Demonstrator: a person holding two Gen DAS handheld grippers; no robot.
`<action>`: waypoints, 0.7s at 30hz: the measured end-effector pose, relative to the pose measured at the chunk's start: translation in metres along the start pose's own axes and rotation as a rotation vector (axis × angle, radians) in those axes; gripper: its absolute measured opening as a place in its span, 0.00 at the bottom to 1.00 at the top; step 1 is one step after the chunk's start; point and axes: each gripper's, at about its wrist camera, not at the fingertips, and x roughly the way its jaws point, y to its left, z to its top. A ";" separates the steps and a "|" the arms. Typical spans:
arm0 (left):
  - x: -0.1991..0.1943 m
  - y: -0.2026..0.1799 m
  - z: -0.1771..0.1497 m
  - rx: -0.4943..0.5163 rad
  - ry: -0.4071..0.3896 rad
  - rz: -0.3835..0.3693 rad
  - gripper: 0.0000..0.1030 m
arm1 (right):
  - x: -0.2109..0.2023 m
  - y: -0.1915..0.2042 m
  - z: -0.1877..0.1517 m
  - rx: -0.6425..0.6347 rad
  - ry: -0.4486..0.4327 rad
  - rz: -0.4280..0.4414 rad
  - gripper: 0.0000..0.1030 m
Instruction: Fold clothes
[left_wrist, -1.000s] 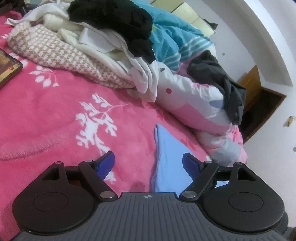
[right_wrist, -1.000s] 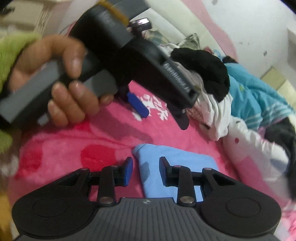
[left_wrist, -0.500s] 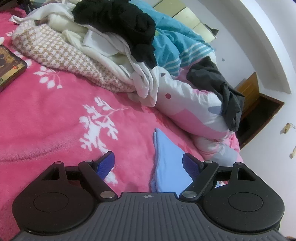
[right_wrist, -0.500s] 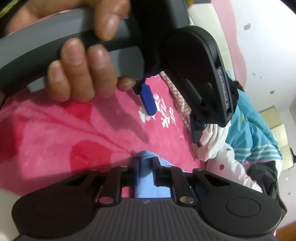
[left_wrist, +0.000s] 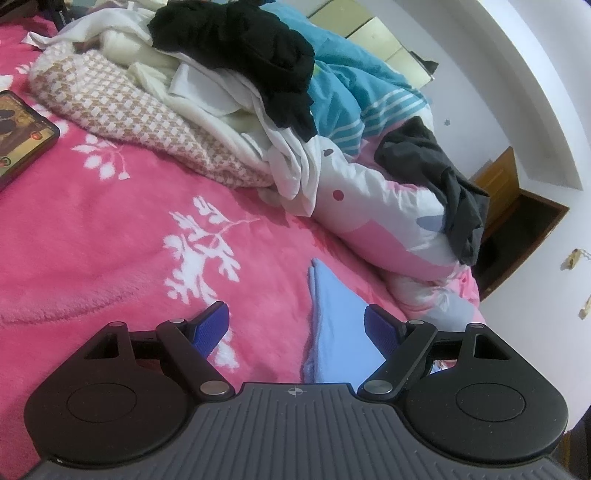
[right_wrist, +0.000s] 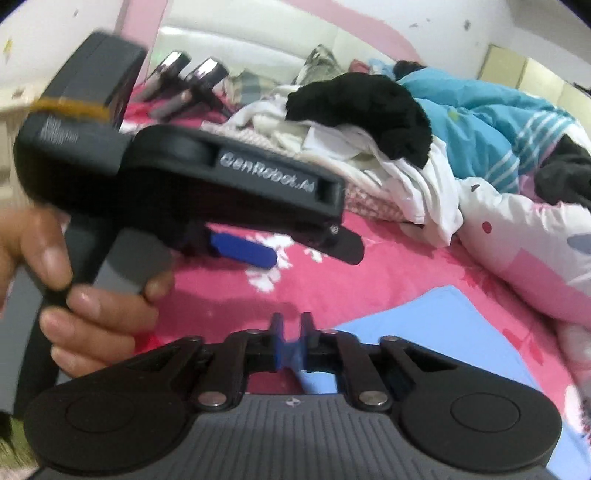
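A folded light blue cloth (left_wrist: 336, 332) lies on the pink blanket (left_wrist: 110, 229). My left gripper (left_wrist: 295, 325) hovers just over its near end, jaws wide open, with nothing pressed between the blue pads (left_wrist: 210, 325). In the right wrist view my right gripper (right_wrist: 291, 325) is shut, its pads pinching a bunched edge of the blue cloth (right_wrist: 424, 332), which spreads away to the right. The left gripper (right_wrist: 314, 254) also shows there from the side, held by a person's hand (right_wrist: 74, 295), above the blanket and left of the cloth.
A heap of unfolded clothes (left_wrist: 229, 92) lies at the back: a black garment (left_wrist: 240, 40), white items, a checked beige piece (left_wrist: 129, 110). A rolled duvet (left_wrist: 388, 214) with a dark grey garment (left_wrist: 443, 177) lies right. A phone (left_wrist: 18, 140) rests far left.
My right gripper's jaws have closed from part open onto the blue cloth's edge, and the right wrist view has rolled and shifted. The left gripper has kept still and open.
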 end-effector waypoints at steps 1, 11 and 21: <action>0.000 0.000 0.000 -0.001 0.000 0.001 0.79 | -0.003 -0.003 -0.001 0.036 -0.002 0.002 0.00; 0.002 0.000 0.000 0.005 0.001 0.005 0.79 | -0.033 -0.016 -0.010 -0.006 -0.033 -0.019 0.20; 0.005 -0.002 -0.002 0.025 0.007 0.018 0.79 | 0.002 0.036 -0.026 -0.350 0.021 -0.121 0.06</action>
